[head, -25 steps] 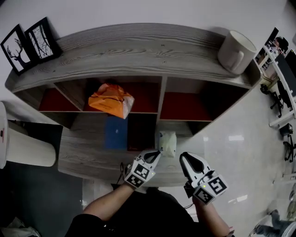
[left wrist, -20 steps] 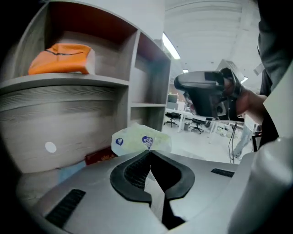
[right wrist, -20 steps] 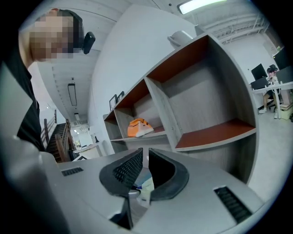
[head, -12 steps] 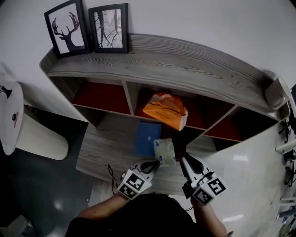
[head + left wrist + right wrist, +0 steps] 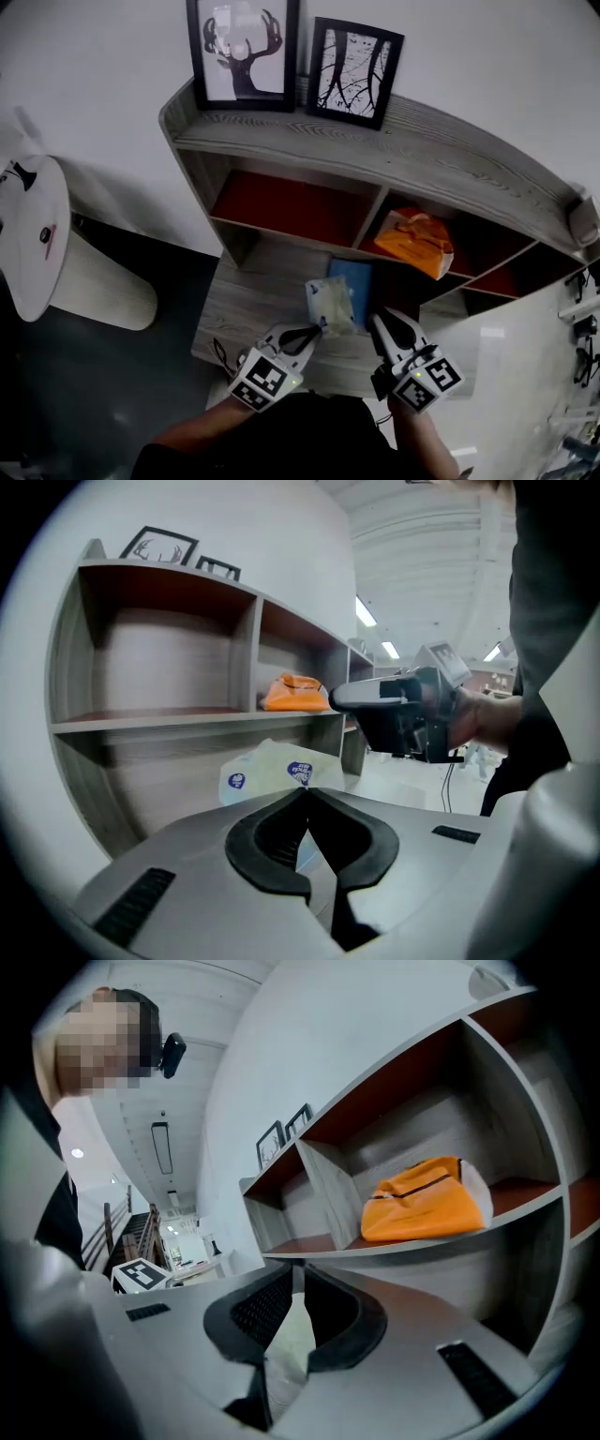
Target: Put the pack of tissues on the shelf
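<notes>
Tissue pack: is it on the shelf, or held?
Held: the left hand-held gripper and right hand-held gripper pinch the tissue pack in front of the shelf.

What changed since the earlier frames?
The left gripper and right gripper carried the pack of tissues leftward along the shelf; the orange bag now sits off to their right. Both stayed shut on the pack, and the bag stayed in its compartment.

Pale tissue pack point(image 5: 330, 305) — aloft before shelf point(image 5: 422, 155).
</notes>
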Motion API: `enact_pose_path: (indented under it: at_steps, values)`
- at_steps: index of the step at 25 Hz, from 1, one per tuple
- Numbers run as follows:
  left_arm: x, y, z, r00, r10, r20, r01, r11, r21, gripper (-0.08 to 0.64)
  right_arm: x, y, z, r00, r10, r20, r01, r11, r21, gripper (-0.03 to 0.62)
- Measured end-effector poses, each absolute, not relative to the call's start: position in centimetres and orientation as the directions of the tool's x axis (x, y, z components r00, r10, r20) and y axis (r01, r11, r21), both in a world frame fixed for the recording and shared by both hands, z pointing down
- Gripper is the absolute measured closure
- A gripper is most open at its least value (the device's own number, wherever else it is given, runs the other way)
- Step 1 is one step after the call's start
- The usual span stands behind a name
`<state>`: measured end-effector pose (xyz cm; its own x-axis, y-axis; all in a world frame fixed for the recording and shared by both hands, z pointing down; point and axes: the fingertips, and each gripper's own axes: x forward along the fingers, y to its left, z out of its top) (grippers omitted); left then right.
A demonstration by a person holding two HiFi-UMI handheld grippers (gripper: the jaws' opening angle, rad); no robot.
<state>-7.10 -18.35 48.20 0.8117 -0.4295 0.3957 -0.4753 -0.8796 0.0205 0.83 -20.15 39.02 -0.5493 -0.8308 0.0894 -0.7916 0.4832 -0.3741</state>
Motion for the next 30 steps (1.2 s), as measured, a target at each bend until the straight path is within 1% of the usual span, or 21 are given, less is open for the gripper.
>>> enact_pose_path:
  at_steps: [7,12,17,20,25,30]
  values:
    - [-15.3,-19.9,44.7,0.788,-0.505,0.352,-0.547,-0.837,0.026,0.546,-4.8,-20.9,38.8,-0.578,-0.809,0.107,-0.785,0.514,-0.346,0.548]
    - [-18.7,-21.7,42.3,0.734,-0.606,0.305,-0.641,-0.767,0.019,0.546,-6.6,-21.6,38.9,-0.626,-0.767,0.139,-0.763,0.567,-0.31,0.548]
    - [-19.8,-22.9,39.3,0.698,-0.668,0.258,-0.69,-0.723,-0.003,0.546,-7.3,-22.5,38.2,-0.66,-0.743,0.111,-0.733,0.603,-0.316,0.548]
    - [-19.7,-24.0,37.6,0.689,-0.69,0.222,-0.704,-0.71,-0.02,0.546,-7.1,-22.8,38.5,-0.669,-0.733,0.128,-0.728,0.61,-0.312,0.548]
    - [-18.9,-25.6,35.3,0.698,-0.688,0.2,-0.701,-0.713,-0.011,0.546,-6.3,-23.3,37.9,-0.675,-0.728,0.118,-0.72,0.616,-0.321,0.548]
    - [-17.5,-27.4,34.2,0.701,-0.688,0.187,-0.695,-0.718,-0.035,0.546,-5.6,-23.7,37.9,-0.676,-0.727,0.122,-0.719,0.613,-0.327,0.548]
